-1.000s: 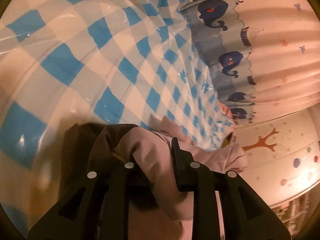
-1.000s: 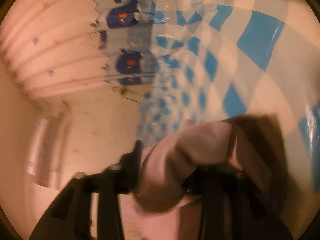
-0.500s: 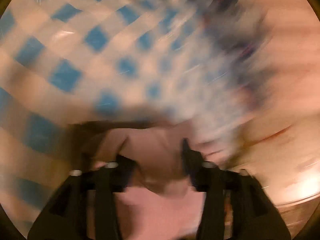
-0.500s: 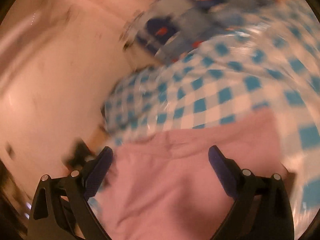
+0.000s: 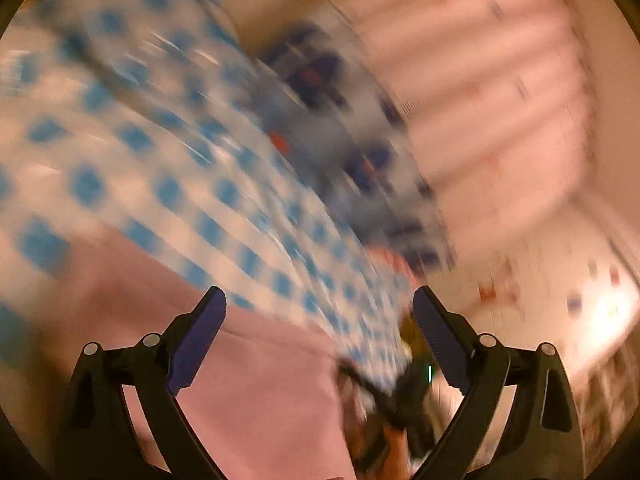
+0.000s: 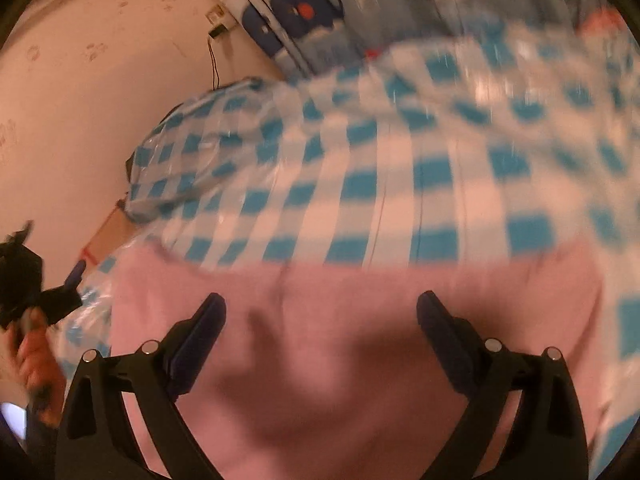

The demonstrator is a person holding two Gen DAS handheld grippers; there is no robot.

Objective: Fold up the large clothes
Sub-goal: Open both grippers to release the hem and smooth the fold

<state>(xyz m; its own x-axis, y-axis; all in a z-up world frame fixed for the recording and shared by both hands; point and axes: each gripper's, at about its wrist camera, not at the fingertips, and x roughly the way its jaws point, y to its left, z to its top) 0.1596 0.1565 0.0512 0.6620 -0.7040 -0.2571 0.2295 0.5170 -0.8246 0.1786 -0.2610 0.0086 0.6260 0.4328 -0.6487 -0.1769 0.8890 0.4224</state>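
I am looking along both hand-held grippers at a pink garment [image 6: 352, 360] spread flat on a blue-and-white checked cover [image 6: 400, 168]; I place everything by that garment.

My right gripper [image 6: 320, 314] hangs above the garment's middle. Its jaws stand wide apart, with nothing pinched between them; the cloth lies below, and I cannot tell whether the tips touch it. The garment's far edge runs across just beyond the fingertips, where the checked cover begins. At the garment's left end I see the other gripper [image 6: 24, 280], dark and blurred, with a hand [image 6: 36, 356] on it.

My left gripper [image 5: 318, 308] sits over the garment's right end. Its jaws are opening and hold nothing. The pink cloth [image 5: 256, 380] lies under the left finger; the view is heavily blurred. Beyond the cover hangs a whale-print curtain [image 6: 304, 4].
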